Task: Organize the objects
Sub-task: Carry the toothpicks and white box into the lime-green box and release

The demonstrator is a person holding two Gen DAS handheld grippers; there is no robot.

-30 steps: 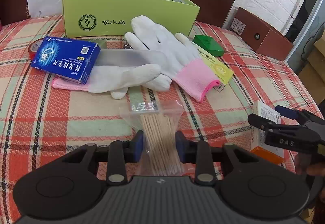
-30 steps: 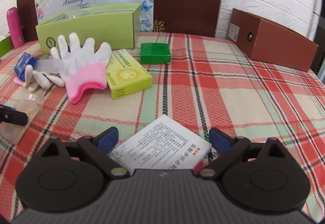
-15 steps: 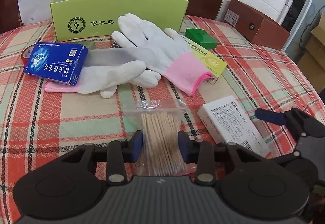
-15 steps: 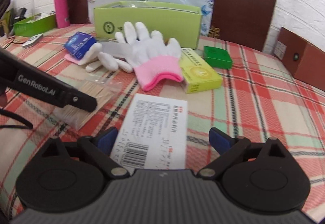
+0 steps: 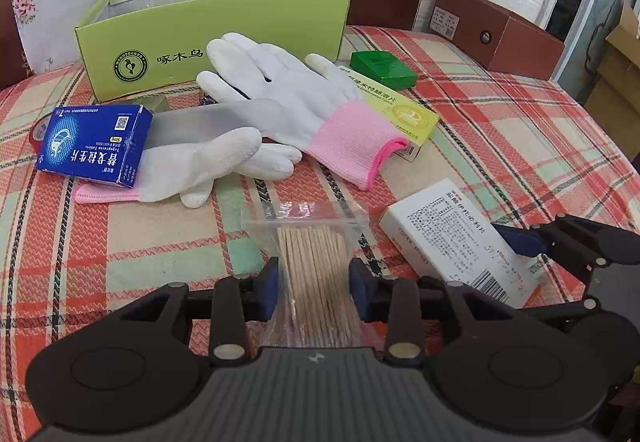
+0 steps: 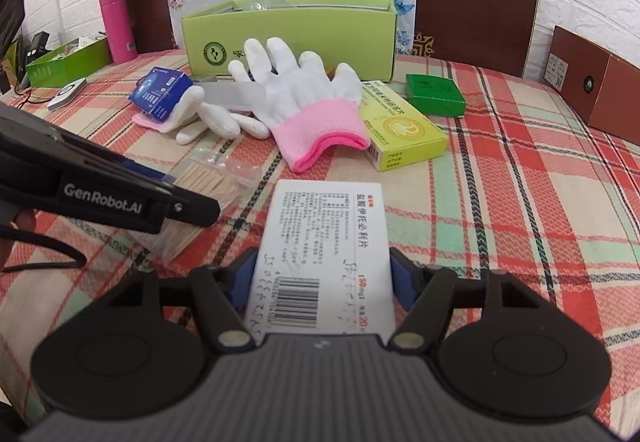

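Closed now, right hand-held gripper (image 6: pixel 322 276) clamps white box (image 6: pixel 326 242); left hand-held gripper (image 5: pixel 314 282) still pinches toothpick bag (image 5: pixel 314 262).

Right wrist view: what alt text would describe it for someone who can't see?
The right gripper grips a white box over a plaid table. Beyond lie gloves, a yellow box and a green bin.

- I see a table (image 6: pixel 520 201) under a red, green and cream plaid cloth.
- Far centre: an open lime-green box (image 6: pixel 288 37).
- Near it: two white gloves (image 5: pixel 280 89), a blue carton (image 5: pixel 94 145), a yellow carton (image 6: pixel 404 125), a small green box (image 6: pixel 434 93).
- Far right: a brown box (image 6: pixel 596 81).
- Far left: a pink bottle (image 6: pixel 116 23).
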